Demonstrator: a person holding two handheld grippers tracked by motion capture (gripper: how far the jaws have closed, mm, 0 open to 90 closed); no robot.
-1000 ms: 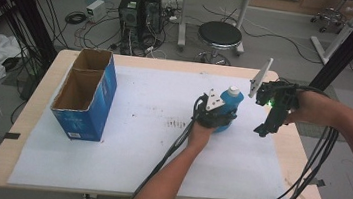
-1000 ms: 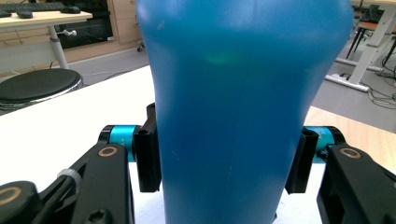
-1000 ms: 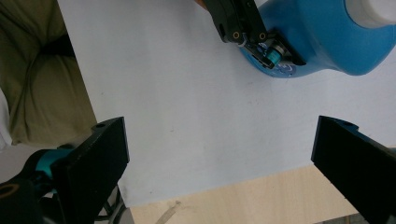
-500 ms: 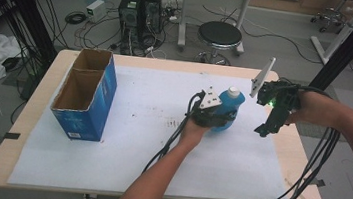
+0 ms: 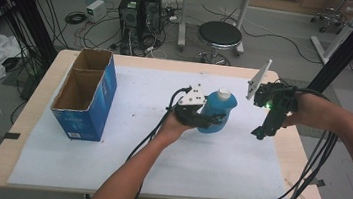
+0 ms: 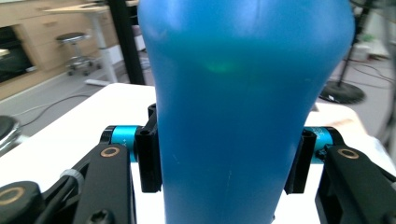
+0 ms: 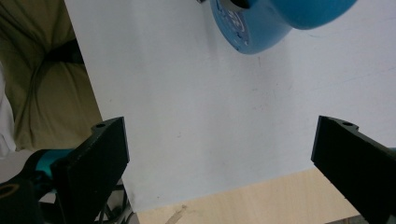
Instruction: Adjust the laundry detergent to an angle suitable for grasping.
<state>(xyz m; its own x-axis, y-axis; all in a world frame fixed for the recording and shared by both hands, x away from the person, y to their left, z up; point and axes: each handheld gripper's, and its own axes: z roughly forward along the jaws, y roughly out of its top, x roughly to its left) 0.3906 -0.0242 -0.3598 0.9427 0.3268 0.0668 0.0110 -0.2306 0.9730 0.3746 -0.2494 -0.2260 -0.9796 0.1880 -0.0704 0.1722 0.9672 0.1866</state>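
Observation:
A blue bottle (image 5: 219, 109) with a white cap hangs above the white table sheet (image 5: 218, 159), near its middle. My left gripper (image 5: 209, 122) is shut on its body from the left side; in the left gripper view the black pads (image 6: 149, 158) press both flanks of the blue bottle (image 6: 243, 93). My right gripper (image 5: 259, 133) hovers to the right of the bottle, pointing down, apart from it. In the right gripper view my right gripper (image 7: 219, 154) stands wide open with nothing between its jaws, and the underside of the blue bottle (image 7: 261, 23) shows clear of the sheet.
An open blue cardboard box (image 5: 84, 96) with two compartments stands at the table's left. The wooden table edge (image 5: 302, 169) runs along the right. Cables trail from both grippers off the front and right side. A stool and computer towers stand on the floor beyond.
My left gripper has risen and shifted a little left with the blue bottle in it, and the bottle now tilts. The right gripper has stayed where it was.

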